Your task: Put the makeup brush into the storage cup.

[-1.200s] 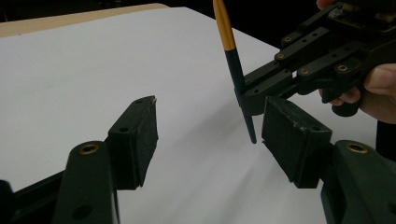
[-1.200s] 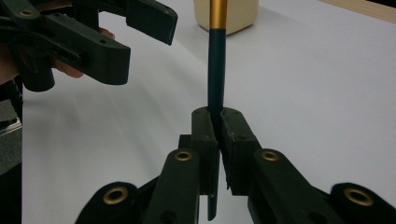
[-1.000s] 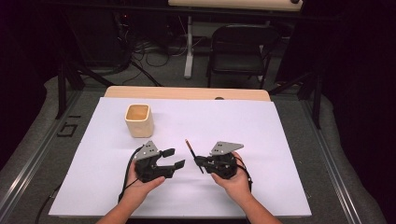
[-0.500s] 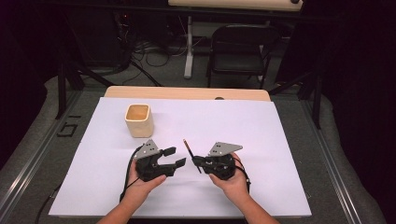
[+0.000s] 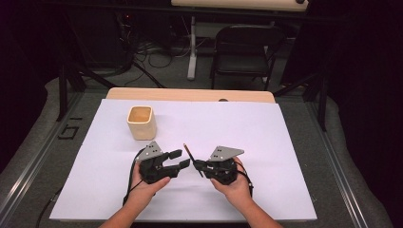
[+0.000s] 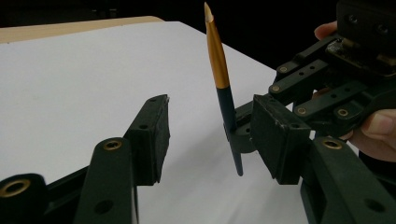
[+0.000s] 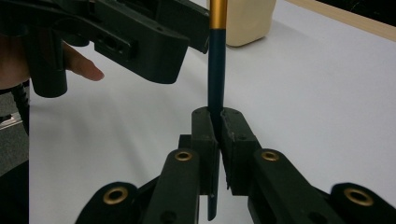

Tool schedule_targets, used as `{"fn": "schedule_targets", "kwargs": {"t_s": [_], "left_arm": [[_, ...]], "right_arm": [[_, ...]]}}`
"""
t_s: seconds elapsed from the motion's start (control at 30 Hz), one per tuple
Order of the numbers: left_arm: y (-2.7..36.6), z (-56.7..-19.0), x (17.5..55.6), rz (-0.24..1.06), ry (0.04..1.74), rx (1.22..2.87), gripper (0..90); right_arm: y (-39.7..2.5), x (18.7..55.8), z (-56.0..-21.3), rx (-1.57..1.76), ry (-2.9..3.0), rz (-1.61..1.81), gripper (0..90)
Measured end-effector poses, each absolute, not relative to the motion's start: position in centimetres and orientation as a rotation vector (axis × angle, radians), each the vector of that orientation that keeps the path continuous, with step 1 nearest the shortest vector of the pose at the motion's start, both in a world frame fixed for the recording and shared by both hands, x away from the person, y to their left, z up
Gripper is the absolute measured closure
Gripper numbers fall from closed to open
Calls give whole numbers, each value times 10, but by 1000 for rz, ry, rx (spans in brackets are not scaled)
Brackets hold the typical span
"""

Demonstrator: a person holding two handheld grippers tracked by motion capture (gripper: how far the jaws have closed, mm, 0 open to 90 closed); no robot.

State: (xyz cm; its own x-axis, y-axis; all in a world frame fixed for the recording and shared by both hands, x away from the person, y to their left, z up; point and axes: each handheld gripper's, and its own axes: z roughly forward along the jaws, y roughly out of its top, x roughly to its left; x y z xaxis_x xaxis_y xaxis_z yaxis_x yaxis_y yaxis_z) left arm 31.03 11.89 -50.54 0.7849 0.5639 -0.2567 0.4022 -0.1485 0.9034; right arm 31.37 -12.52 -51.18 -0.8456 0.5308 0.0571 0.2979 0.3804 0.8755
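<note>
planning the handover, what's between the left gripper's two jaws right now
The pencil, held upright by the right gripper, stands in the gap of the open left gripper, nearer one jaw, as the left gripper view shows.

Sheet (image 5: 285, 142): lies on the table (image 5: 190, 94), which shows as a strip along the sheet's far edge.
Cup (image 5: 141, 122): stands on the sheet, far left part, behind the left gripper.
Left gripper (image 5: 177, 160): near edge of the sheet, left of centre, jaws toward the right gripper.
Right gripper (image 5: 198, 167): just right of the left gripper, jaws facing it.
Pencil (image 5: 191, 155): between the two grippers, in the right gripper's jaws, its tip up and leaning away; it stands in the gap between the left gripper's jaws.
Chair (image 5: 244, 52): on the floor behind the table.
</note>
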Motion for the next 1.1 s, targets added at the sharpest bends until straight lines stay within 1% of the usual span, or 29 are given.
{"fn": "schedule_targets", "kwargs": {"t_s": [0.47, 0.7, 1.1], "left_arm": [[117, -500, 310, 160, 786, 1727, 560], [117, -498, 310, 151, 788, 1717, 572], [117, -498, 309, 129, 787, 1709, 623]], "right_arm": [[-121, 311, -510, 745, 2393, 1492, 845], [-120, 310, -511, 743, 2385, 1492, 845], [-116, 308, -512, 709, 2390, 1467, 845]]}}
